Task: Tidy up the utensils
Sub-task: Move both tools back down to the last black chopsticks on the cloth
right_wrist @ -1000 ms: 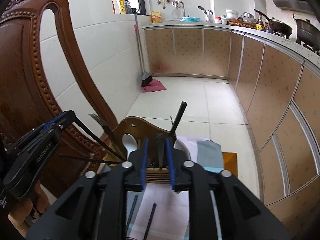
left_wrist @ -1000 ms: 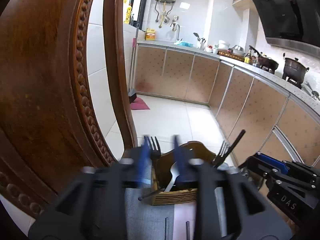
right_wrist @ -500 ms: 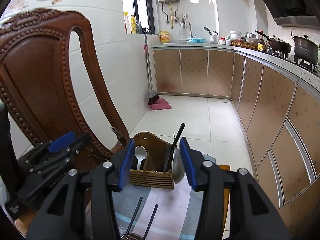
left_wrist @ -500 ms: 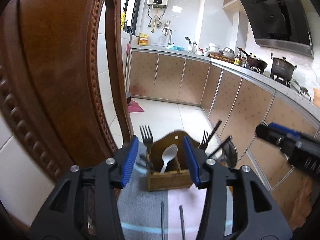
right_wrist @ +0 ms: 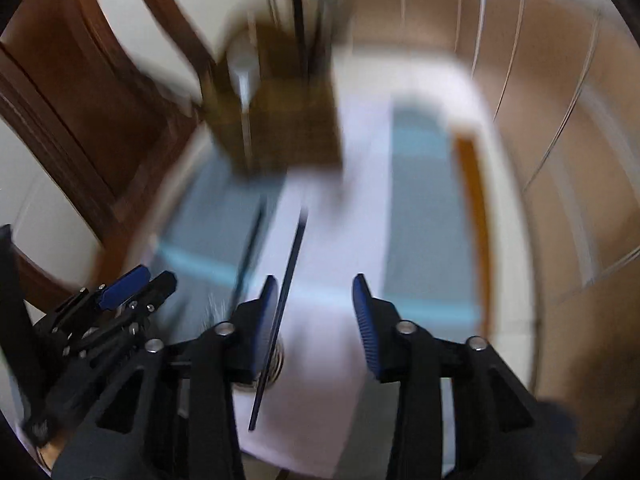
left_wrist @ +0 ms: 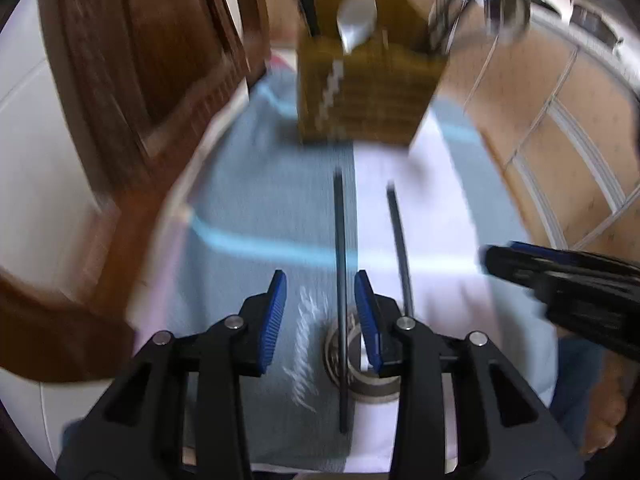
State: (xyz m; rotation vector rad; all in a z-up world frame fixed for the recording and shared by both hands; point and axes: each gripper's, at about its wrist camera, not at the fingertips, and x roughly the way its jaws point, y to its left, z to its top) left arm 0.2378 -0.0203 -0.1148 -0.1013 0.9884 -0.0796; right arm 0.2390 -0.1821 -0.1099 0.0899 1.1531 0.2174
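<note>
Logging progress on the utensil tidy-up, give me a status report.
Left gripper and right gripper both open, empty. Two black chopsticks flat on the cloth, across a metal ring. Wooden holder beyond, unobstructed.

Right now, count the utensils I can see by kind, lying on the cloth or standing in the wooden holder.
Black chopsticks on the cloth: 2
Spoons in the wooden holder: 1
Other utensils in the holder: too blurred to count
Total: 3

Chopstick [left_wrist: 341,280] between parted jaws

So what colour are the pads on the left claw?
Blue, ribbed pads on black arms, clearest in the left wrist view.
</note>
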